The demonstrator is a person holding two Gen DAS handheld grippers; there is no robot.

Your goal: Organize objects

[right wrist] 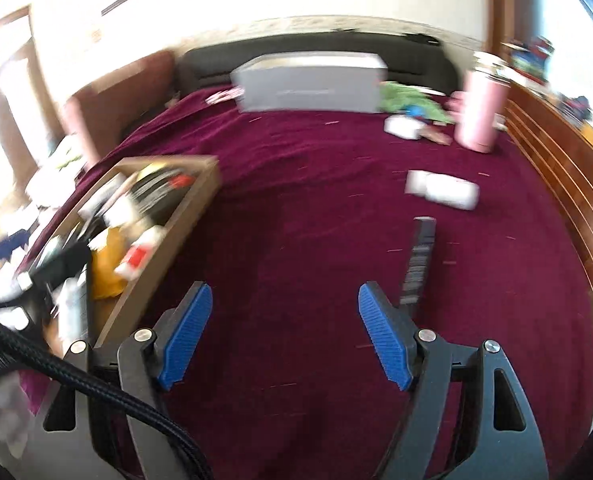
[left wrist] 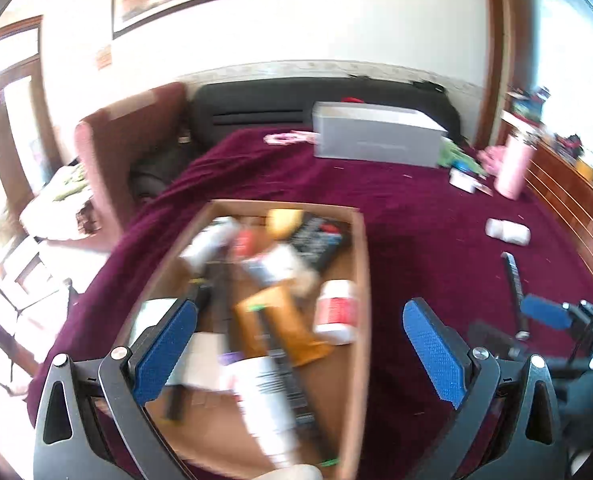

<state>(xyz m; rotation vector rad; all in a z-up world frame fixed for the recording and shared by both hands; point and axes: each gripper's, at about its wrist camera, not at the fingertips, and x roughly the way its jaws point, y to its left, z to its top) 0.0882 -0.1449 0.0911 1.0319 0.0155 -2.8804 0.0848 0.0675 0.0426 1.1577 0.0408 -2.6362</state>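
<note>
A: Writing on any label? None can be read; motion blur smears the white bottle (left wrist: 335, 312) with its red label and everything else in the box (left wrist: 362, 280).

B: Where do the grippers stand?

A: Left gripper (left wrist: 300, 344) spreads wide and empty over the box on the maroon bedspread (left wrist: 416, 240). Right gripper (right wrist: 284, 336) gapes empty above bare cloth.

B: And loose items?

A: 2 lie right of the box: a black remote (right wrist: 418, 264) just beside the right gripper's right finger, and a white bottle on its side (right wrist: 442, 190) beyond it. A grey case (right wrist: 312, 84) and pink tumbler (right wrist: 480, 112) sit near the headboard.
</note>
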